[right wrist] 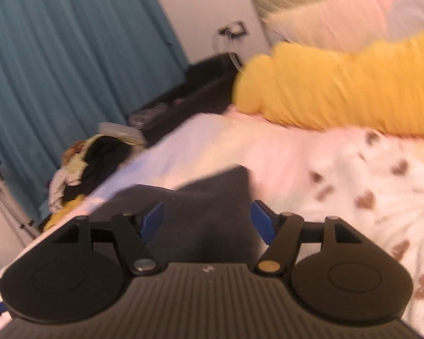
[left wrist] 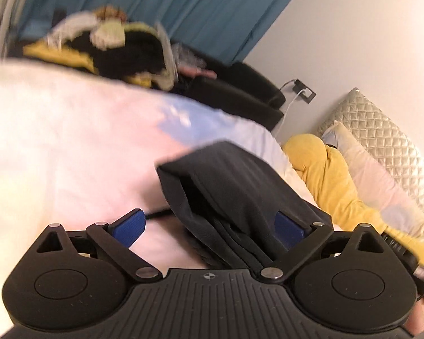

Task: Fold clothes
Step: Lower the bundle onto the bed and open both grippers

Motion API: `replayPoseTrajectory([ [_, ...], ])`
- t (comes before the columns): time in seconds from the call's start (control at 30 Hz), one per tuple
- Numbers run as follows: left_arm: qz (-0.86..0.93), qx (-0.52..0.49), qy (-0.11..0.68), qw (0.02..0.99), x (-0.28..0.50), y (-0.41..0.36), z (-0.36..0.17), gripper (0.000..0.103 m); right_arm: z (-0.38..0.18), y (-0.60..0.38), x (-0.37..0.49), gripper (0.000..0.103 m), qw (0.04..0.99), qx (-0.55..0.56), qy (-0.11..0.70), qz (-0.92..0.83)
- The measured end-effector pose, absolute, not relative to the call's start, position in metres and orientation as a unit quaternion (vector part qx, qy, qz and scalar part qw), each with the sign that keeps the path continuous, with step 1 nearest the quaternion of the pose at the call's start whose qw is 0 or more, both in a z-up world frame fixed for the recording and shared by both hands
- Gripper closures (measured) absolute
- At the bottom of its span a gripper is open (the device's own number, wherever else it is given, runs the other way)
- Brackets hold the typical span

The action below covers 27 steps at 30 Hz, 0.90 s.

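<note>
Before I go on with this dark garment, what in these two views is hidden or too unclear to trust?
- Left wrist view: the dark garment covers one finger pad, so contact there is hidden.
- Right wrist view: motion blur smears the dark garment; whether the fingers touch it is unclear.
- Both views: the garment's type and full extent are cut off by the gripper bodies.
- Clothes pile: blurred, single items unreadable.

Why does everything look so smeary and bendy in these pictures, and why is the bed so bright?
Left wrist view: the pale bedsheet is washed out to near white and smeared by motion, while the dark folded garment between the open fingers looks fairly sharp. Right wrist view: blur is stronger, streaking the yellow pillow and the heart-patterned blanket. Both views bulge at the edges from the fisheye lens.
</note>
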<state>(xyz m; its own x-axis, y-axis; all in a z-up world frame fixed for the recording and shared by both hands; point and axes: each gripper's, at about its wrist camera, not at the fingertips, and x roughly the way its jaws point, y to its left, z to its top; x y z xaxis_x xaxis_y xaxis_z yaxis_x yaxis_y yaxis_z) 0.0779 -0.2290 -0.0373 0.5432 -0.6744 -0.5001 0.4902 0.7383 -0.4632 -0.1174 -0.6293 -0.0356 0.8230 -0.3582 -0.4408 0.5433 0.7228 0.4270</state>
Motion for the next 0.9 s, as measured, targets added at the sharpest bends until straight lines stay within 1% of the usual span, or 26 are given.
replayPoseTrajectory([
  [0.2, -0.314, -0.082, 0.28, 0.903, 0.06, -0.181, 0.011, 0.003, 0.025, -0.553, -0.091, 0.033, 0.946, 0.239, 0.147, -0.163],
  [0.4, -0.239, -0.049, 0.218, 0.945, 0.04, -0.104, 0.049, 0.003, 0.071, -0.45, -0.058, 0.033, 0.968, 0.198, 0.142, -0.053],
  [0.57, -0.17, -0.014, 0.174, 0.97, 0.006, -0.045, 0.056, 0.003, 0.087, -0.363, -0.036, 0.033, 0.972, 0.183, 0.147, 0.029],
  [0.7, -0.121, -0.004, 0.149, 0.981, -0.023, -0.004, 0.051, 0.002, 0.099, -0.306, -0.042, 0.033, 0.971, 0.177, 0.14, 0.085],
  [0.9, -0.081, -0.009, 0.141, 0.987, -0.049, 0.018, 0.047, 0.001, 0.098, -0.241, -0.047, 0.032, 0.975, 0.119, 0.129, 0.138],
])
